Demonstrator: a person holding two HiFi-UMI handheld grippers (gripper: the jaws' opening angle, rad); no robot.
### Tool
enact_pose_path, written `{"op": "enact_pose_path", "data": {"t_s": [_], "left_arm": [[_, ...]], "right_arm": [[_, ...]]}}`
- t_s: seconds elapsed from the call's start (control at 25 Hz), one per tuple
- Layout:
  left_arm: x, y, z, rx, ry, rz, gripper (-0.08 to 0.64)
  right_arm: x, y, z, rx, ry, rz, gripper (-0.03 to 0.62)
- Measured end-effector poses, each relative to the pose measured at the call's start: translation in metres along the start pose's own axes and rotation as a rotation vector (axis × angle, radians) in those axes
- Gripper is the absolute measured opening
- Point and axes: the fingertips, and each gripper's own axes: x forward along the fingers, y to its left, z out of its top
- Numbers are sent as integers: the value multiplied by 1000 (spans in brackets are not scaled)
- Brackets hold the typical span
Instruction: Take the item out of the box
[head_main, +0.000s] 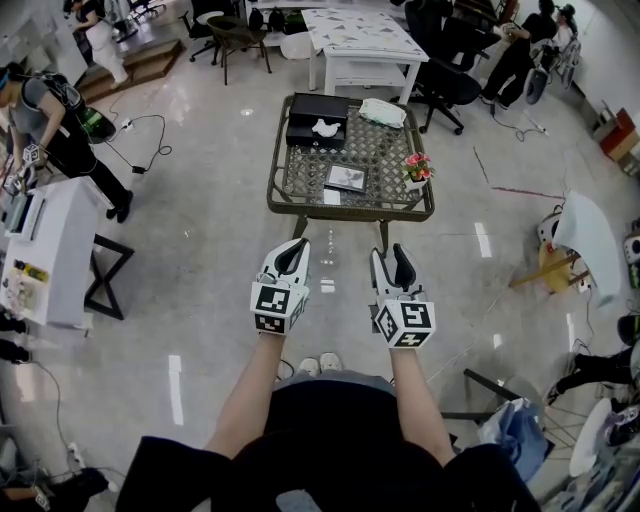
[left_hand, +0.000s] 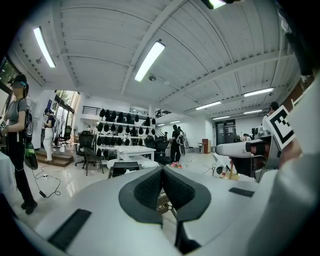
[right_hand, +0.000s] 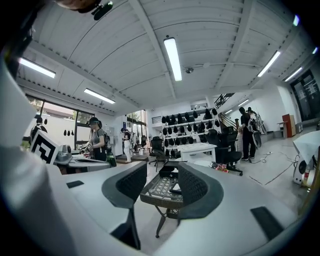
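My right claw (right_hand: 162, 184) stands spread and empty; only the far-off table shows through its gap. My left claw (left_hand: 162, 174) is pressed together, with nothing in it. Both hang in the air well short of the woven table (head_main: 350, 211). The black box (head_main: 303, 135) sits open at the table's far left corner, and the white item (head_main: 325, 127) lies inside it. I judge the step in hand is the approach. To do it well I'd step close first. Then I'd lower the spread right claw onto the item from above, clear of the box walls, with the left claw ready to steady the box.
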Motion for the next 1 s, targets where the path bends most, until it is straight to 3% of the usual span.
{"op": "enact_pose_path", "data": {"t_s": [0.32, 1.0], "left_arm": [[-10, 7, -6, -6, 5, -8, 20], [-10, 34, -5, 11, -20, -37, 20]], "right_arm": [[-4, 8, -7, 20, 11, -6, 248], [9, 31, -6, 33, -21, -30, 253]]}}
